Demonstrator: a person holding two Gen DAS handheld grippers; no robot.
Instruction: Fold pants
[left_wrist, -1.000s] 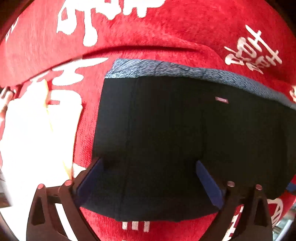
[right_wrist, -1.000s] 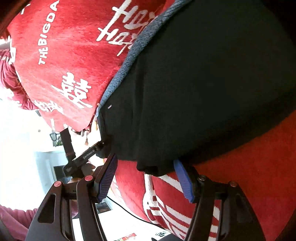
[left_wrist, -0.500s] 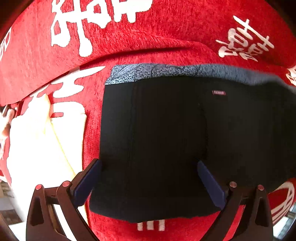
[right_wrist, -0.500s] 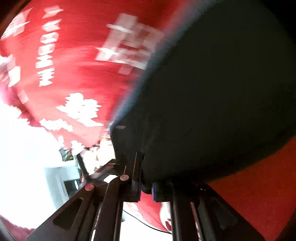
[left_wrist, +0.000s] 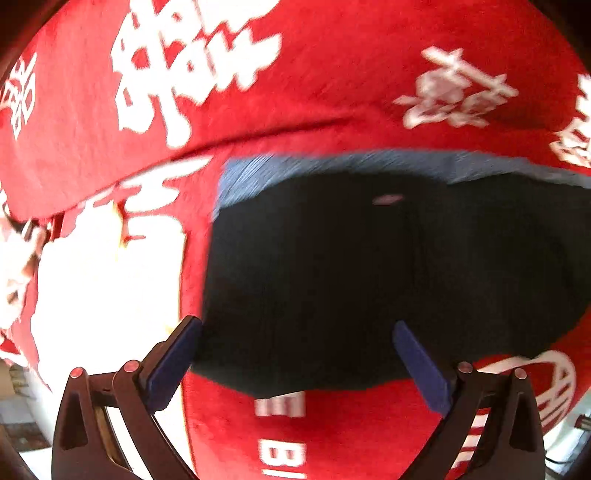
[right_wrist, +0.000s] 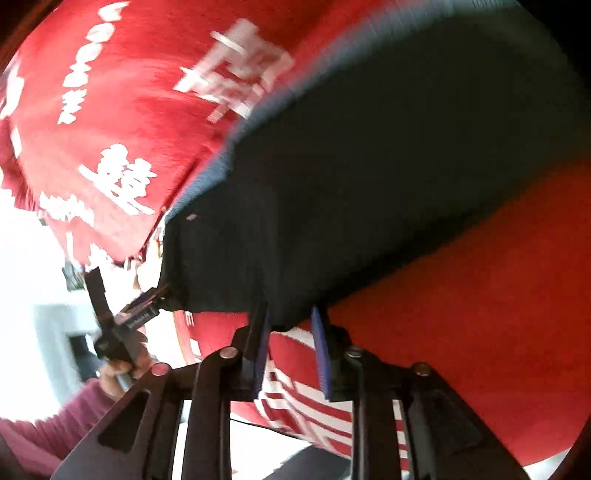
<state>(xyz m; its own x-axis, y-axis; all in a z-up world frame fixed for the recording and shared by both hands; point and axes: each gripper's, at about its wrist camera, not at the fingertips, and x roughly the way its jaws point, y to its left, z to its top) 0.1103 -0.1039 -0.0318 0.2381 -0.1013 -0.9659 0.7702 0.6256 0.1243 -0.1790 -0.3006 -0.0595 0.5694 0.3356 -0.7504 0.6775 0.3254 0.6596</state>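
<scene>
Pants (left_wrist: 369, 280) lie folded on the red cloth (left_wrist: 332, 74): soft, light, floppy. Your left gripper (left_wrist: 295, 354) is spread wide; right gripper (right_wrist: 290, 343) half-closed round the near edge, w/ grip unclear. Pinch hem corners.

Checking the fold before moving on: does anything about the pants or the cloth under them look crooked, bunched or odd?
Nothing stands out. The black pants lie folded flat on the red cloth, grey waistband along the far edge. One ridge creases the cloth beyond them. Both views are motion-blurred, so small wrinkles cannot be judged.
</scene>
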